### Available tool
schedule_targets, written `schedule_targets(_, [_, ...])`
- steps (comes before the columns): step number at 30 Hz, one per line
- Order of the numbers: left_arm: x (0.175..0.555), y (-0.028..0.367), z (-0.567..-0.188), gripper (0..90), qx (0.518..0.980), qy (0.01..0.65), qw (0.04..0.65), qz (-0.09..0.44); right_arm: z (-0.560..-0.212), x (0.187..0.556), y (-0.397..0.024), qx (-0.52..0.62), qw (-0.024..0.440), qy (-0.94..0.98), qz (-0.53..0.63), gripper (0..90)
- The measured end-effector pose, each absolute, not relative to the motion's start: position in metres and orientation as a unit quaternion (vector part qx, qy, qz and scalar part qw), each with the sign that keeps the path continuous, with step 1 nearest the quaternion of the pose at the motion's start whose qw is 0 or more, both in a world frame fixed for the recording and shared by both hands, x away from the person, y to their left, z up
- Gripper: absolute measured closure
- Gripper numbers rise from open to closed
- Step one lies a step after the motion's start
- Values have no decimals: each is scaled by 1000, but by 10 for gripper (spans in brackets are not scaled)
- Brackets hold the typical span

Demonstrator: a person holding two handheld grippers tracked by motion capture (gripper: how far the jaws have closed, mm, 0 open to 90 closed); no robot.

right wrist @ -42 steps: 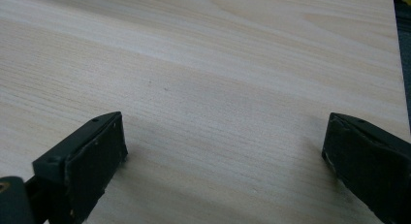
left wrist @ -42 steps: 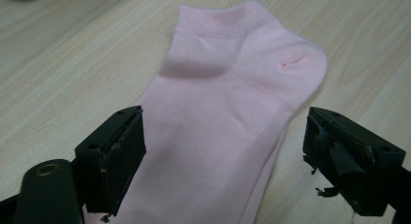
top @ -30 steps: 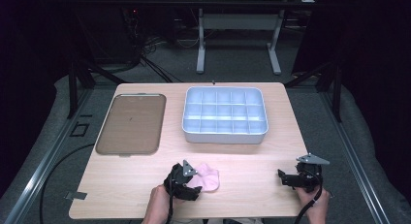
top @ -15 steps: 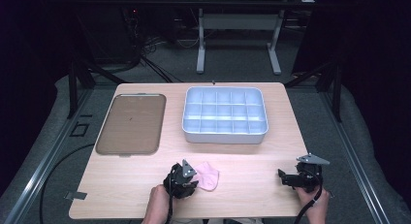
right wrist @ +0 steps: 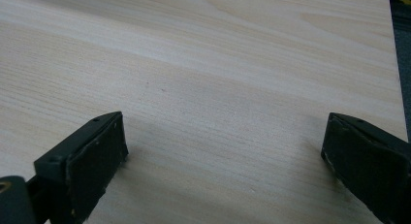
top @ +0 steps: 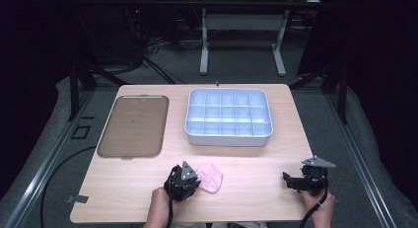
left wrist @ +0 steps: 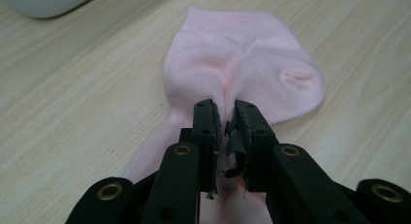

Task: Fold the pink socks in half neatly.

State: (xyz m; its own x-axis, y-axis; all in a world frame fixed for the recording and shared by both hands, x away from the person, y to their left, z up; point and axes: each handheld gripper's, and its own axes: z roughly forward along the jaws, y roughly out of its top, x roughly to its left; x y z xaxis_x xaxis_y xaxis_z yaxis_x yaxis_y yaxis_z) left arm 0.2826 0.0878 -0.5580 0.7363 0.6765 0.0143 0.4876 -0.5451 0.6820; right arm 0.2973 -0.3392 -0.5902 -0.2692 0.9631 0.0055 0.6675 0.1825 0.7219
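Observation:
A pale pink sock [left wrist: 242, 64] lies flat on the wooden table near its front edge, seen from above as the pink sock [top: 211, 177]. My left gripper [left wrist: 225, 112] has just been closing and pinches a ridge of the sock's fabric between its pads; in the high view the left gripper [top: 192, 181] sits at the sock's left side. My right gripper [top: 286, 180] rests at the front right of the table, pointing left. In the right gripper view the right gripper [right wrist: 220, 151] stands wide open over bare wood.
A light blue tray [top: 266, 132] divided into several compartments stands at the back centre. A flat brown tray [top: 133, 127] lies at the back left. The table's right edge [right wrist: 395, 64] runs close by the right gripper.
The left gripper's jaws have closed onto the sock's left part, bunching the fabric. Both hands stayed in place.

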Motion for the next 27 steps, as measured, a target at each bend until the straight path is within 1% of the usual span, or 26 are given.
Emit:
schedule_targets(2, [281,88,-551,796,866,330,353,130,-590,297,-339,557,236,731,315,18])
schedule_targets(5, [278,85,-542,795,863,320,368,129,-590,297,-339,557,236,731,315,17])
schedule_targets(7, [276,80,-538,795,864,311,372,136,-590,297,-339,557,236,731,315,17])
schedule_targets(12, [277,67,-534,794,869,293,377,131,-590,297,-339,557,236,731,315,17])
schedule_targets(18, [289,49,-540,792,875,280,379,113,-590,297,-339,557,236,731,315,18])
schedule_targets(21, [295,40,-544,791,883,258,381,96,-590,297,-339,557,236,731,315,18])
schedule_targets(27, [303,27,-562,786,894,245,365,85,-590,297,-339,557,237,731,315,18])
